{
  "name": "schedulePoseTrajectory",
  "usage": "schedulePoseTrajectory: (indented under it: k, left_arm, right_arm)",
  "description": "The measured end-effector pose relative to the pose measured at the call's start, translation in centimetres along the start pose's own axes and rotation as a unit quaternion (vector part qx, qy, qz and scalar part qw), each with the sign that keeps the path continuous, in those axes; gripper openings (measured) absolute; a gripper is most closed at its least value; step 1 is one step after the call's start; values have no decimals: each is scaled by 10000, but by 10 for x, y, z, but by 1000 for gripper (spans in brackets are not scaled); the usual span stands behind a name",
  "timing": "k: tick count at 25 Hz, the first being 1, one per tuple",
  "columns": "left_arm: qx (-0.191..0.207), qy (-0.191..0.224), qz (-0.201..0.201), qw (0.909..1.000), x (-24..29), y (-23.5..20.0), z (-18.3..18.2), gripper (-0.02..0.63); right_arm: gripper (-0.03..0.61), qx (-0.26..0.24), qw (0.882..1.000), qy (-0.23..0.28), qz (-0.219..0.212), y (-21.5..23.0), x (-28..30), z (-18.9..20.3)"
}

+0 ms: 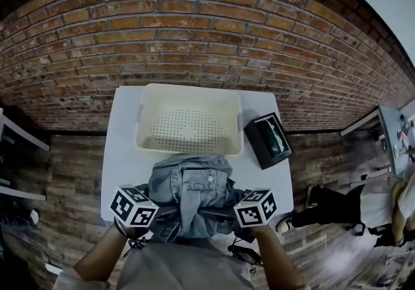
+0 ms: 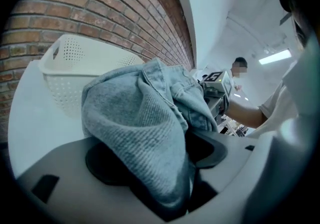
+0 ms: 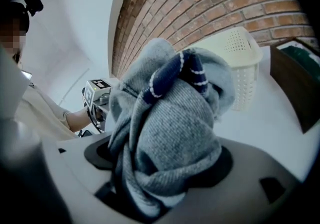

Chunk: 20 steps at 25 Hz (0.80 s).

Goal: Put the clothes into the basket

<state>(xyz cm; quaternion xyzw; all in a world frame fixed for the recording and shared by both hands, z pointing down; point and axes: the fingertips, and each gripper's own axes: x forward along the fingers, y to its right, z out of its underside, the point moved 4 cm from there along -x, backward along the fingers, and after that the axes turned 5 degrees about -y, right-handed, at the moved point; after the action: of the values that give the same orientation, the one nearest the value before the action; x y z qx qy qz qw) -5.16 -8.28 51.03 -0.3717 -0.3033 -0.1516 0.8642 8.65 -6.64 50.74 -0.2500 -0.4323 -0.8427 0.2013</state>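
Observation:
A pile of clothes (image 1: 193, 186), pale denim over grey knit, lies on the white table (image 1: 122, 152) just in front of the cream perforated basket (image 1: 188, 91), which holds nothing. My left gripper (image 1: 165, 212) grips the pile's left side and my right gripper (image 1: 224, 212) its right side. In the left gripper view the left gripper (image 2: 155, 154) pinches grey knit (image 2: 132, 133), with denim (image 2: 182, 87) behind it. In the right gripper view the right gripper (image 3: 165, 164) squeezes a thick grey bunch (image 3: 175, 133) edged by a navy band (image 3: 175, 73).
A black box (image 1: 268, 139) with a green item inside stands at the table's right edge, beside the basket. A brick wall (image 1: 207, 29) runs behind the table. Another person (image 1: 363, 207) sits on the floor at the far right.

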Motion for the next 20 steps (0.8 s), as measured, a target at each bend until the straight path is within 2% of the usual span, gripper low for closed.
schedulePoseTrajectory:
  k: [12,20]
  left_arm:
    - [858,514,-422,9941,-56,46,-47,339]
    - [1265,746,-577,9875,-80,51,-83,339]
  right_arm:
    - [385,-852,9945,430,427,-55,-50,-44]
    - [385,-1181,9885,666,669,-69,-68,-80]
